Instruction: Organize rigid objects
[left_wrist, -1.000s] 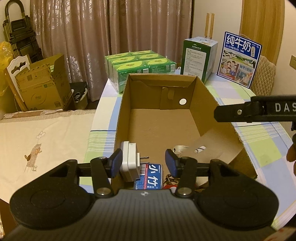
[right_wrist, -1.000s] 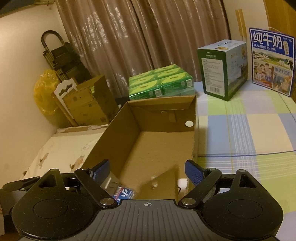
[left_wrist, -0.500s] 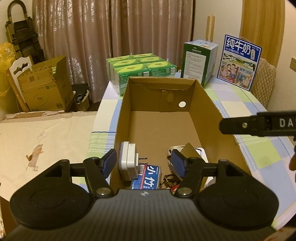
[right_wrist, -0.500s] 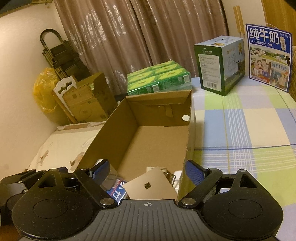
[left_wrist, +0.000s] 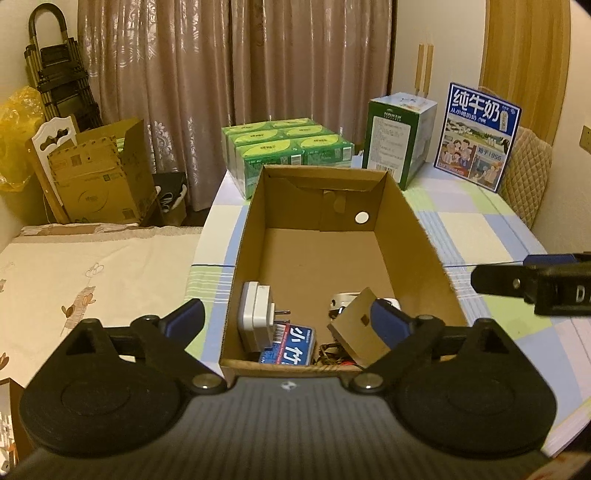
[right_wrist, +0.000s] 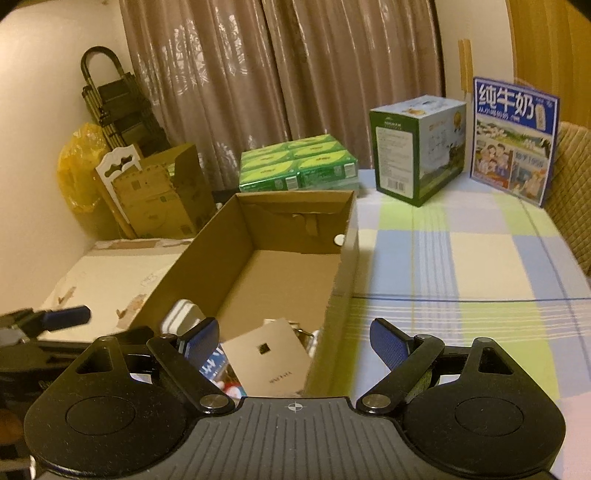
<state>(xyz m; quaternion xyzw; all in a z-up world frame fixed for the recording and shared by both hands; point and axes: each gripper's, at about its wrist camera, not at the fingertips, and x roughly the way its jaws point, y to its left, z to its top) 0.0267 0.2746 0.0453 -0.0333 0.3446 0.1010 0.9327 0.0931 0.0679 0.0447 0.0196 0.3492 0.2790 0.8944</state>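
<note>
Left wrist view: the left gripper (left_wrist: 286, 321) hangs just over the near end of the box (left_wrist: 417, 236), fingers wide apart, holding nothing. In that end lie a plug (left_wrist: 256, 319), a blue pack (left_wrist: 290, 345) and a brown card (left_wrist: 360, 328). The far end is bare.

Right wrist view: the right gripper (right_wrist: 293, 338) hangs over the box's near right corner, fingers apart and empty. The packing looks about done. Next, I think, a gripper must find something still outside the box.

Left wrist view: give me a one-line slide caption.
Open left gripper above a cardboard box holding a white plug, blue pack and tan card.
</note>
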